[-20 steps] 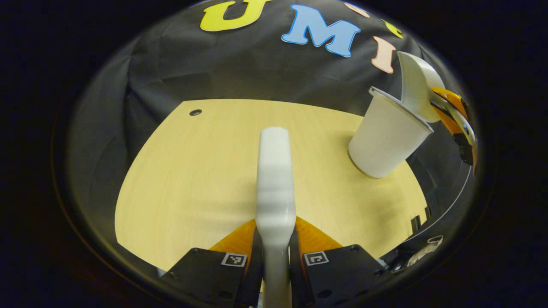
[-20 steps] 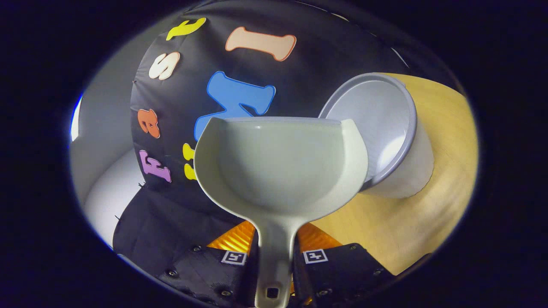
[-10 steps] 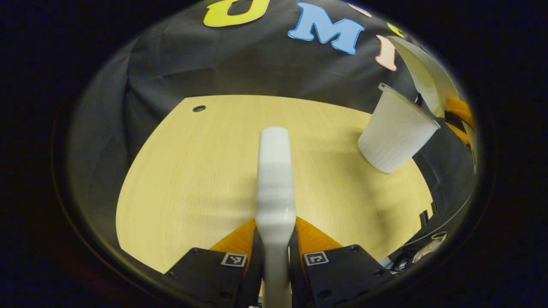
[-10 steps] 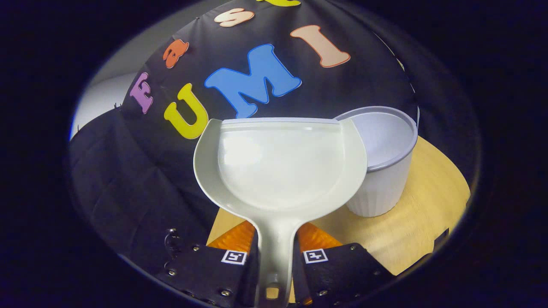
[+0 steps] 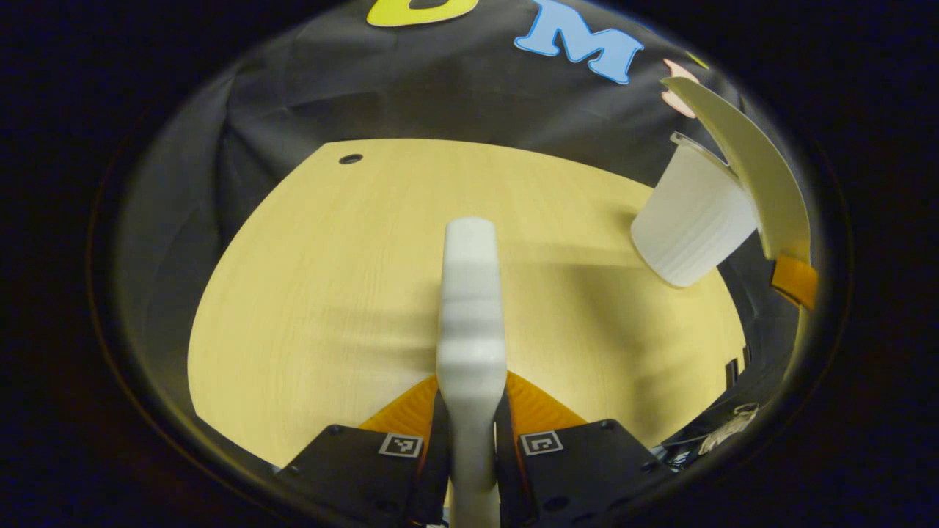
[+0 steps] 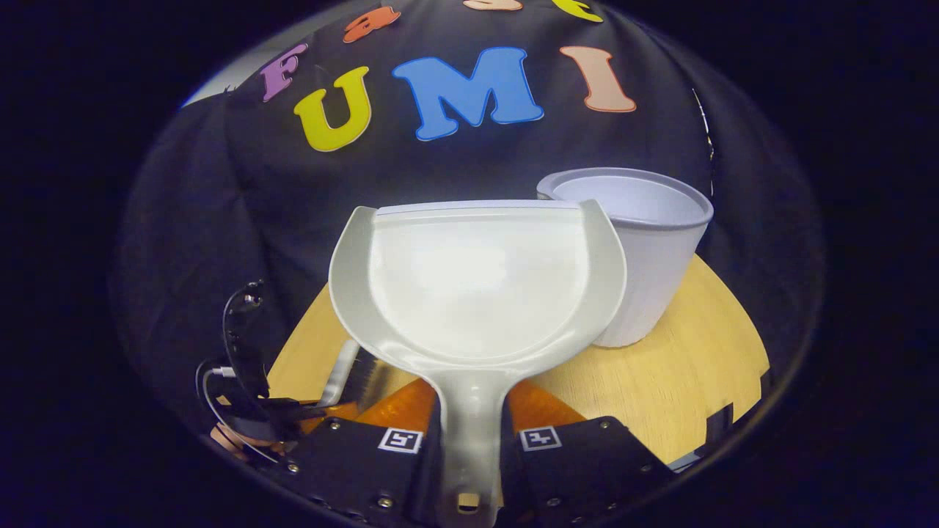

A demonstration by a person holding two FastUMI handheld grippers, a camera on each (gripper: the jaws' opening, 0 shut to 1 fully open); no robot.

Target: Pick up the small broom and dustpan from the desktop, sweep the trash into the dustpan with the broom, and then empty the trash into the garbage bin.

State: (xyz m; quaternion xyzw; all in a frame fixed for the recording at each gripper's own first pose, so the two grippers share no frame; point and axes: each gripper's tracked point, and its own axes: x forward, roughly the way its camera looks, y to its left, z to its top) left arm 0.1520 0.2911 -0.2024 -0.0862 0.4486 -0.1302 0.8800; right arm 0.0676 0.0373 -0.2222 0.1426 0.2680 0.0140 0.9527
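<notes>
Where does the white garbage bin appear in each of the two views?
Left gripper view: garbage bin at the far right, tilted, beside the dustpan.
Right gripper view: right of centre, upright on the desktop, behind the dustpan's right edge.
Shared landmark: the dustpan.

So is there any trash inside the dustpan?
The dustpan pan looks bare, with no trash in it. The bin stands behind it; the bin's bottom is hidden.

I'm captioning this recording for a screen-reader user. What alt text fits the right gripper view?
The right gripper is shut on the handle of a pale dustpan, held up with its empty scoop facing the camera. Behind it to the right, a white garbage bin stands upright on the wooden desktop, against the black booth wall.
</notes>
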